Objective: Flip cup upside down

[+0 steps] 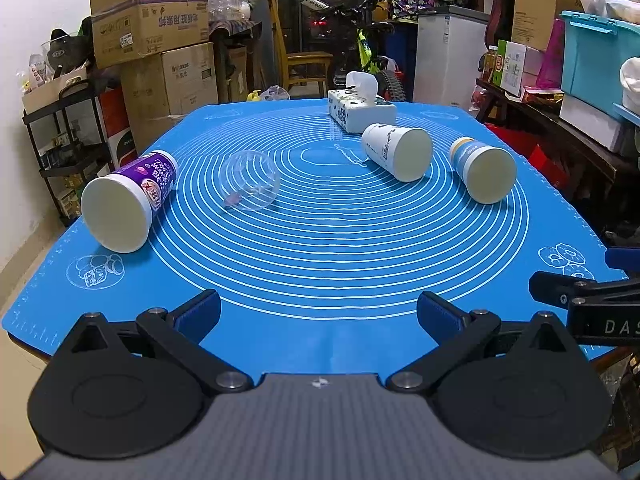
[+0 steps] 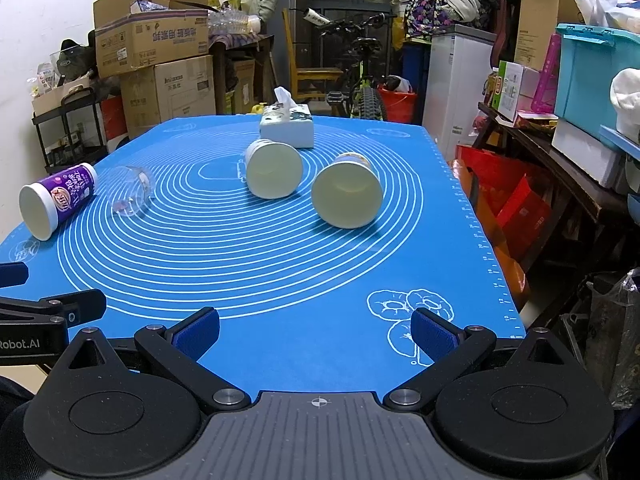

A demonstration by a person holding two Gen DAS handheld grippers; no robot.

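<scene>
Cups lie on their sides across the blue mat (image 1: 320,240), all well ahead of both grippers. The purple cup (image 1: 128,196) rests at the far left, mouth toward the cameras, with a clear plastic cup (image 1: 250,180) just beside it. Toward the middle lies a white patterned cup (image 1: 396,152), and right of it a cup with a yellow band (image 1: 482,170), both showing pale open mouths. A tissue box (image 1: 360,110) sits behind them. The left gripper (image 1: 320,316) and right gripper (image 2: 316,332) hover over the mat's near edge, jaws spread wide, holding nothing.
</scene>
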